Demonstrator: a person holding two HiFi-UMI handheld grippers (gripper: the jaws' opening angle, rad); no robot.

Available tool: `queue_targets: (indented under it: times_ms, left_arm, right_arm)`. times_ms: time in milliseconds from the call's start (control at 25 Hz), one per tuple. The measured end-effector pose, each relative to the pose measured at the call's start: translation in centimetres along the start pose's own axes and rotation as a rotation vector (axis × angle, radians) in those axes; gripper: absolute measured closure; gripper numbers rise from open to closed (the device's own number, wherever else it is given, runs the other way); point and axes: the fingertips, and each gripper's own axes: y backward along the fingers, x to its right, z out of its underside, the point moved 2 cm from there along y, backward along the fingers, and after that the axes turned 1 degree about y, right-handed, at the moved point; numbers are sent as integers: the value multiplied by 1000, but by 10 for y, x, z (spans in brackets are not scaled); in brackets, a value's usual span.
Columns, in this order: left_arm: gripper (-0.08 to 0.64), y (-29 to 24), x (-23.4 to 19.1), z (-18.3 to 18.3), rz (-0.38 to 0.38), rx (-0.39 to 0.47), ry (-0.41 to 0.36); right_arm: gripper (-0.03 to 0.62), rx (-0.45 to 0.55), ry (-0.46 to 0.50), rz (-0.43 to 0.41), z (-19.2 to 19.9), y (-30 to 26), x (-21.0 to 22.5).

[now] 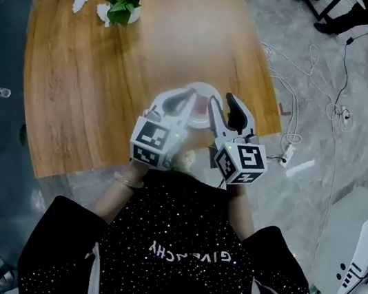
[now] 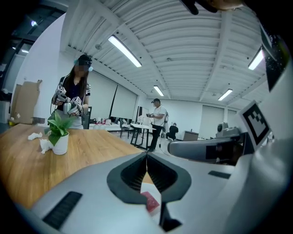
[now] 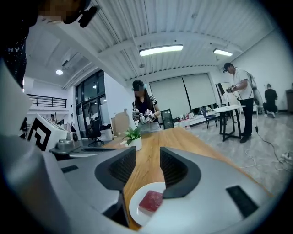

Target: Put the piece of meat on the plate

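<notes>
- Flat red meat square [image 3: 150, 201] sits on round white plate [image 3: 135, 208], just below right claw [image 3: 147, 160].
- Right claw wide, empty; left claw [image 2: 147, 160] pinched together, empty.

From here I see wide bare table [image 1: 75, 90] to the left of and beyond the plate [image 3: 134, 208]. Only the potted plant [image 1: 122, 4] and crumpled paper [image 1: 81, 1] stand near the far corner, well apart.

1 plate [image 3: 136, 210], 1 meat pc [image 3: 151, 201], 1 potted plant [image 3: 133, 138].
</notes>
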Motion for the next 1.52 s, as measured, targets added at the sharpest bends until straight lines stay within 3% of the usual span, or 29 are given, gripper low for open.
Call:
queue_targets:
  times_ms: [320, 560, 800, 1520]
  left_arm:
    - [549, -1, 11, -3, 18, 16, -20]
    - [549, -2, 12, -2, 12, 15, -26]
    - [549, -2, 14, -1, 14, 13, -38]
    - [549, -1, 12, 2, 7, 0, -39]
  right_arm:
    - [508, 29, 4, 29, -4, 9, 2]
    - [578, 22, 32, -12, -5, 9, -5]
    - [580, 5, 4, -36, 1, 8, -9]
    - [581, -20, 37, -30, 6, 5, -13]
